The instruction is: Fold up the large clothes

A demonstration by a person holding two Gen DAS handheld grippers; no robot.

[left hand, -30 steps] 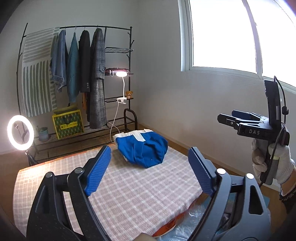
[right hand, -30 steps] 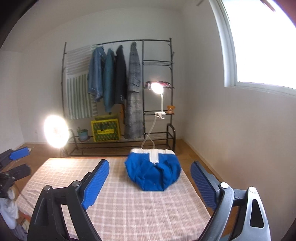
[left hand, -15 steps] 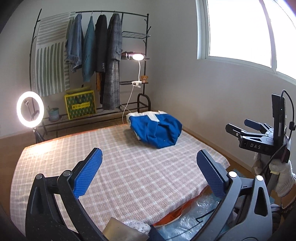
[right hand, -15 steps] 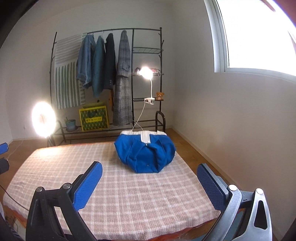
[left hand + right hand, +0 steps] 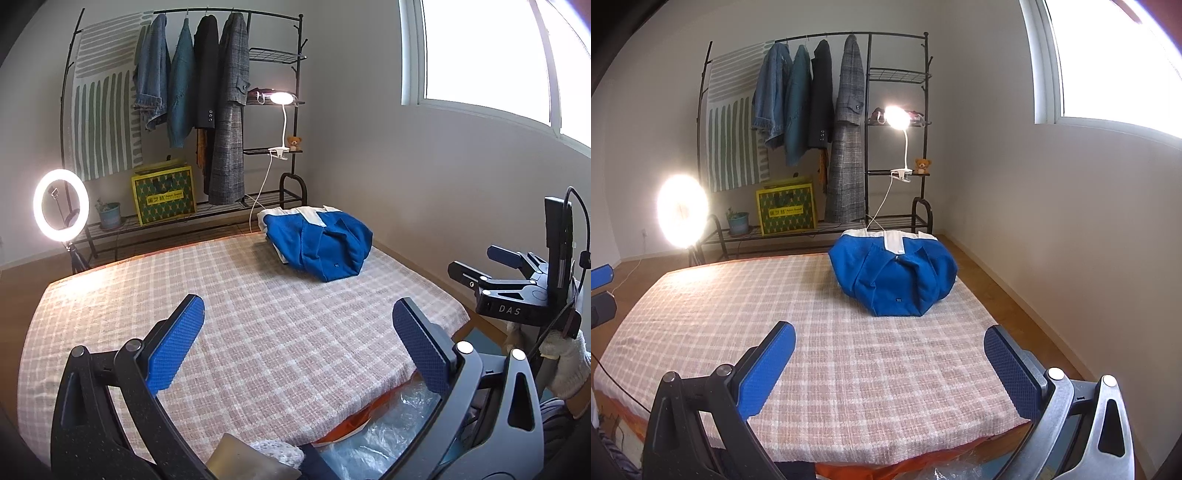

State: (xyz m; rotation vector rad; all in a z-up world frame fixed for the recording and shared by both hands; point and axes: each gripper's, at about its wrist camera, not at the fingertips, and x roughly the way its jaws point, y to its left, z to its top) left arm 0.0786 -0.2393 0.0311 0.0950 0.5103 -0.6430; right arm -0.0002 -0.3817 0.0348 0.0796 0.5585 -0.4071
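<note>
A folded blue garment with a white collar (image 5: 319,243) lies at the far right of the checked bed cover (image 5: 229,325); it also shows in the right wrist view (image 5: 895,273) on the cover (image 5: 820,332). My left gripper (image 5: 297,332) is open and empty, held above the near edge of the bed. My right gripper (image 5: 888,354) is open and empty, also over the near edge. The right gripper shows in the left wrist view (image 5: 491,266) at the right, off the bed. The left gripper's fingertips (image 5: 600,277) show at the left edge of the right wrist view.
A black clothes rack (image 5: 207,122) with hanging coats, a yellow box (image 5: 164,199) and a clip lamp (image 5: 280,99) stands behind the bed. A ring light (image 5: 61,205) glows at the left. Clear plastic (image 5: 384,435) lies below the bed's near edge. A wall with a window is at the right.
Both grippers have drawn back and risen from the bed, so more of the cover shows. The blue garment has not moved. Both jaws stay open.
</note>
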